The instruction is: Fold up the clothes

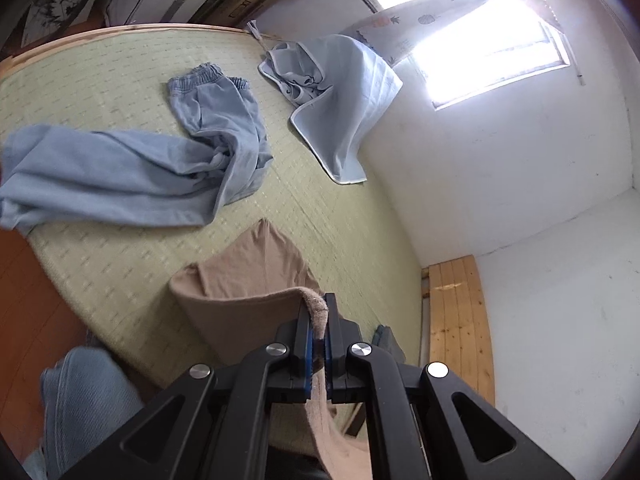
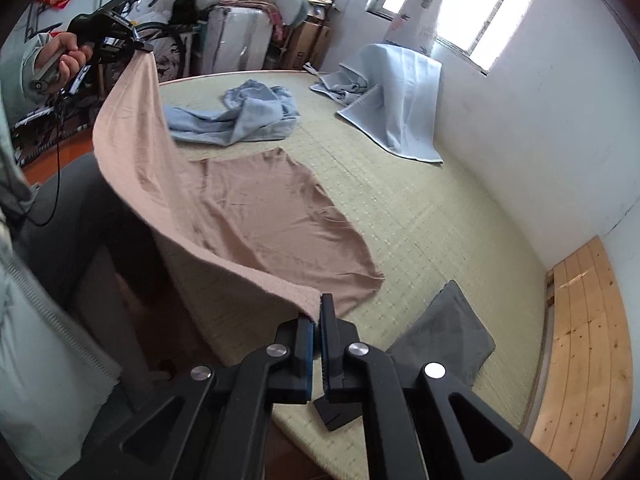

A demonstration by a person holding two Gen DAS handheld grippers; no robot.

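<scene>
A tan cloth (image 2: 256,216) hangs between my two grippers, its far end lying on the green woven mat (image 2: 420,208). My left gripper (image 1: 319,312) is shut on one edge of the tan cloth (image 1: 248,280); it also shows held high in the right wrist view (image 2: 136,46). My right gripper (image 2: 316,316) is shut on the opposite edge of the cloth, low near the mat's front edge. The near part of the cloth is lifted off the mat and sags between the grippers.
Light blue trousers (image 1: 132,160) lie crumpled on the mat behind the cloth. A pale blue blanket (image 1: 336,92) drapes against the wall under the window. A folded grey cloth (image 2: 444,340) lies at the mat's near right. Wooden slats (image 2: 584,344) are at the right; clutter and a suitcase (image 2: 236,36) stand at the back.
</scene>
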